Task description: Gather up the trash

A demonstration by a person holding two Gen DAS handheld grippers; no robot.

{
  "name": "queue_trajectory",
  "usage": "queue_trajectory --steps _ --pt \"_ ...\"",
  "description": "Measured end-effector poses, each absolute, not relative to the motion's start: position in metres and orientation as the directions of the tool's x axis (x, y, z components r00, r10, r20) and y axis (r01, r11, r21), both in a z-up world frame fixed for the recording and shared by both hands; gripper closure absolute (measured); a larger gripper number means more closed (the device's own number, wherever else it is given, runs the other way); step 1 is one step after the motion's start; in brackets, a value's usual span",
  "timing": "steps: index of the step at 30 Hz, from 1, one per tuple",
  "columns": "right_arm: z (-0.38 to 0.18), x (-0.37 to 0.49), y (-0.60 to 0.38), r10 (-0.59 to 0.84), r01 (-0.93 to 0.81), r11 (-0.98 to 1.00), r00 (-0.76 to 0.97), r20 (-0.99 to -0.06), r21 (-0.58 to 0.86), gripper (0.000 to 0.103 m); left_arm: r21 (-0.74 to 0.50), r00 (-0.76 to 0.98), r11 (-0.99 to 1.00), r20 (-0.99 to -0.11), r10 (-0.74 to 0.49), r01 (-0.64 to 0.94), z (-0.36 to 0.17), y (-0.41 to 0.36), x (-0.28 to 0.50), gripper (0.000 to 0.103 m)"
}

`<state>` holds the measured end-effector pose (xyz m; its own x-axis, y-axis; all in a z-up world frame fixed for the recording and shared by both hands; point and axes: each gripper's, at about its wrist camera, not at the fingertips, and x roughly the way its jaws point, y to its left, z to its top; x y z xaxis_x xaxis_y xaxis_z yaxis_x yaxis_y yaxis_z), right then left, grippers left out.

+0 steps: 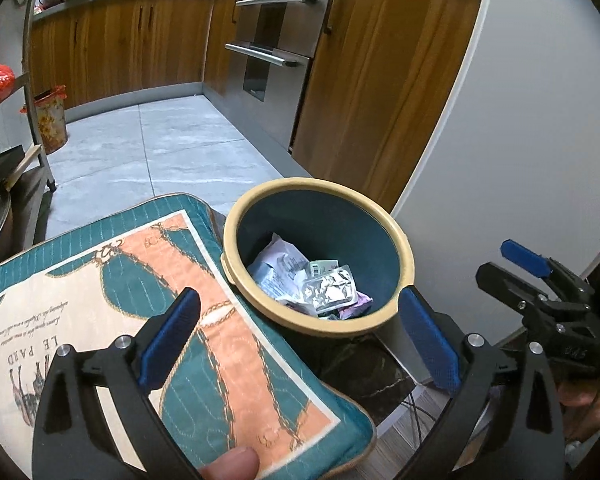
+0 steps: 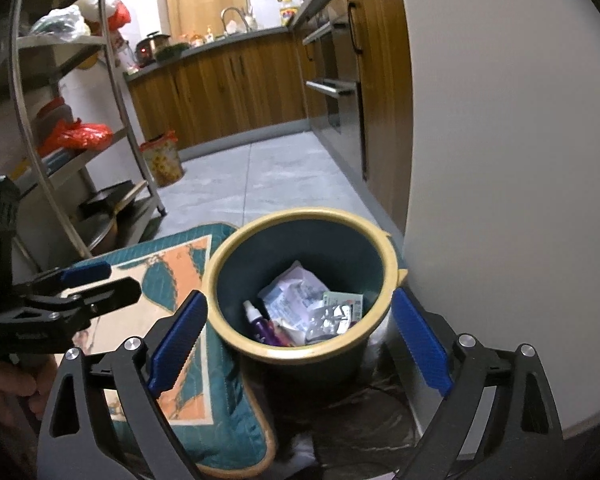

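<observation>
A dark teal trash bin with a beige rim (image 1: 407, 258) (image 2: 384, 312) stands on the floor by a white wall. Inside lie white wrappers (image 1: 278, 266) (image 2: 296, 290), a silver blister pack (image 1: 332, 288) (image 2: 328, 320) and a small purple bottle (image 2: 262, 326). My left gripper (image 1: 300, 338) is open and empty, just above the bin's near rim and a cushion. My right gripper (image 2: 300, 344) is open and empty, its fingers spread either side of the bin's near rim. It also shows at the right of the left wrist view (image 1: 518, 266), and the left gripper shows at the left of the right wrist view (image 2: 100, 280).
A teal and orange patterned cushion (image 1: 188, 320) (image 2: 188, 280) lies left of the bin. Wooden kitchen cabinets (image 1: 376, 92) and a steel oven (image 1: 276, 40) line the right. A metal shelf rack (image 2: 80, 120) stands at left, a floral bag (image 2: 162, 158) beside it. Grey tile floor (image 1: 160, 152) lies beyond.
</observation>
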<state>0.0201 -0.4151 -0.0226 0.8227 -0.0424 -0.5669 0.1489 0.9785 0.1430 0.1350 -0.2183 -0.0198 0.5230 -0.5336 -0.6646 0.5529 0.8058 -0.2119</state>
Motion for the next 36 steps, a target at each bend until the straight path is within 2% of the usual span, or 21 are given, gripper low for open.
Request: queue_trajectory --steps 10,36 --pt "-0.020 -0.013 -0.410 -0.108 0.208 0.970 0.838 -0.535 0.129 0.008 -0.237 0.557 0.816 -0.629 -0.543 0.528 -0.013 -0.205 0.111 0.005" --pt "-0.017 -0.028 -0.409 -0.113 0.214 0.967 0.848 -0.518 0.141 0.008 -0.190 0.568 0.791 -0.601 -0.562 0.582 -0.015 -0.217 0.096 0.005"
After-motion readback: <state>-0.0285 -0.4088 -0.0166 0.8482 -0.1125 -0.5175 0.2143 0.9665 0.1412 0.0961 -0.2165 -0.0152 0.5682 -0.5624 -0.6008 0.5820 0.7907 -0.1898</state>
